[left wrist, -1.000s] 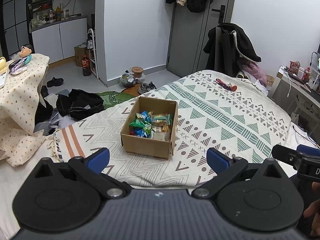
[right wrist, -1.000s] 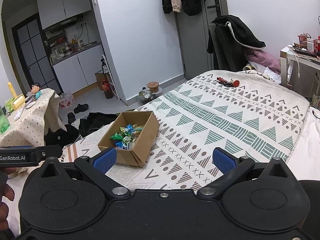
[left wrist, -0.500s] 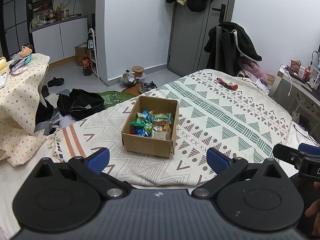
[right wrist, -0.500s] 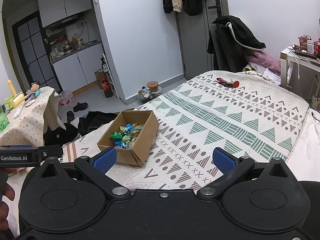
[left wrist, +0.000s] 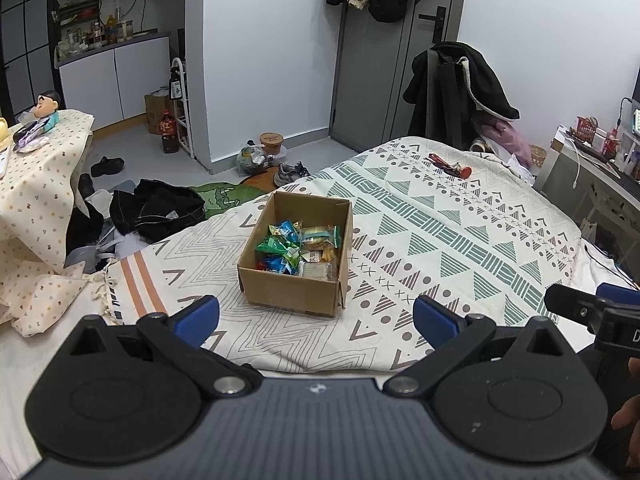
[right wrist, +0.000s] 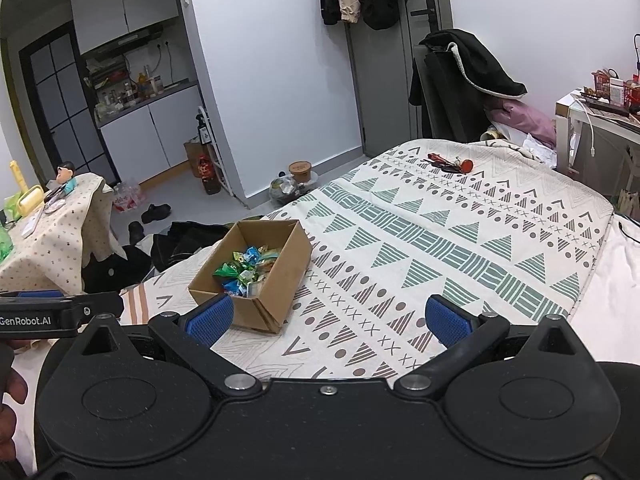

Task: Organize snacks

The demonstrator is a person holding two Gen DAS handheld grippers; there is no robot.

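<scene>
While both tools are hanging above the near edge of the bed (left wrist: 460, 240), neither is touching anything. The left tool (left wrist: 316, 320) is standing with its blue-padded fingers (left wrist: 198, 318) spread wide and nothing between them. The right tool (right wrist: 328, 318) is likewise gaping, its pads (right wrist: 446, 320) well apart and bare.

A patterned blanket (right wrist: 440, 240) is covering the bed, printed with green and brown triangles, crosses and dots. An open cardboard box (left wrist: 294, 292) is sitting on it, upright, flaps out of the way. In the left wrist view the box is lying at 12 o'clock from the left tool, just beyond the fingertips; in the right wrist view it is lying at about 10 o'clock, its near corner just behind the left-hand pad. Snacks (left wrist: 298, 250) are filling the bottom of the box: green, blue and yellow wrapped packets jumbled together, with one clear packet against the near wall.

A small red object (right wrist: 452, 164) is resting on the blanket near the far end of the bed, at about 1 o'clock from the box and well apart from it. Beyond the bed, a chair (right wrist: 452, 92) is carrying a dark coat. At 9 o'clock in the left wrist view, a table (left wrist: 36, 184) under a dotted cloth is standing on the floor, with dark clothes (left wrist: 156, 208) lying heaped between it and the bed.
</scene>
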